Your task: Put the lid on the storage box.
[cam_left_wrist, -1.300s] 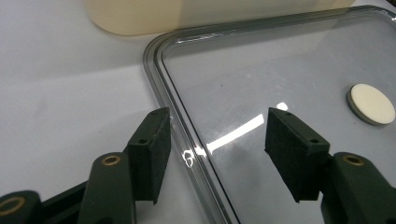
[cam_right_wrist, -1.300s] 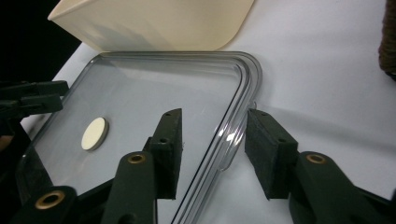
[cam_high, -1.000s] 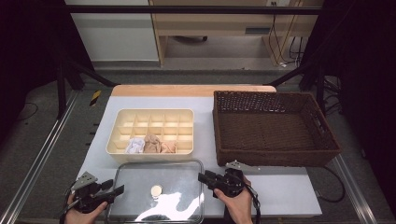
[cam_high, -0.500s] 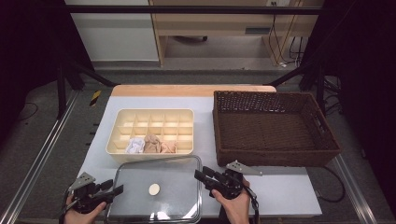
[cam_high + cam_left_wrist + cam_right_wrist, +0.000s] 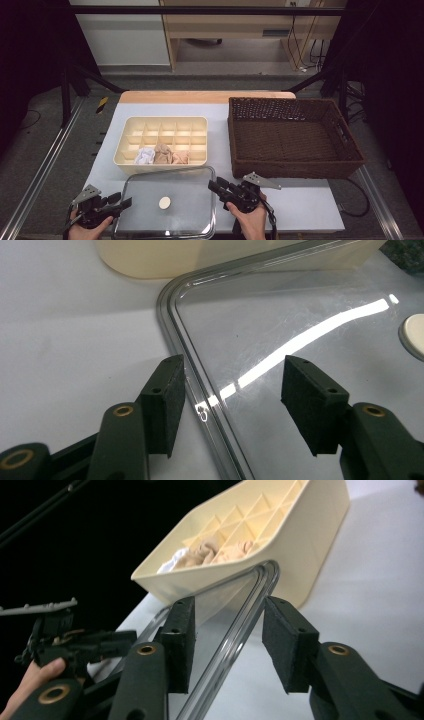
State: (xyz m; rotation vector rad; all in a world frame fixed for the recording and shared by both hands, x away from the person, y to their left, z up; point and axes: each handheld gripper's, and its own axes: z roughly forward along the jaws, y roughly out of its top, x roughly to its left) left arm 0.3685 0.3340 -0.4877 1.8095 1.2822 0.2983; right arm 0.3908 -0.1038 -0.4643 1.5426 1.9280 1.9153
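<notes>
A clear lid (image 5: 175, 215) with a white knob (image 5: 164, 202) lies flat on the white table, in front of a cream divided box (image 5: 162, 131). My left gripper (image 5: 121, 200) is at the lid's left edge. In the left gripper view it (image 5: 232, 400) is open, and its jaws straddle the lid's rim (image 5: 186, 365) without touching it. My right gripper (image 5: 215, 184) is at the lid's right edge. Its jaws (image 5: 227, 640) have just been closing a little around the lid's rim (image 5: 245, 617), but the pads (image 5: 290, 640) stand clear of it. The front row of the box holds white and tan cloth pieces (image 5: 161, 156).
A large dark wicker basket (image 5: 295, 165) stands to the right of the box, just behind my right hand. The table's front edge is close under both hands. A metal rail runs along each side of the table.
The bright glare on the lid has faded. My right gripper has shifted slightly at the lid's right edge. The left gripper has stayed where it was.
</notes>
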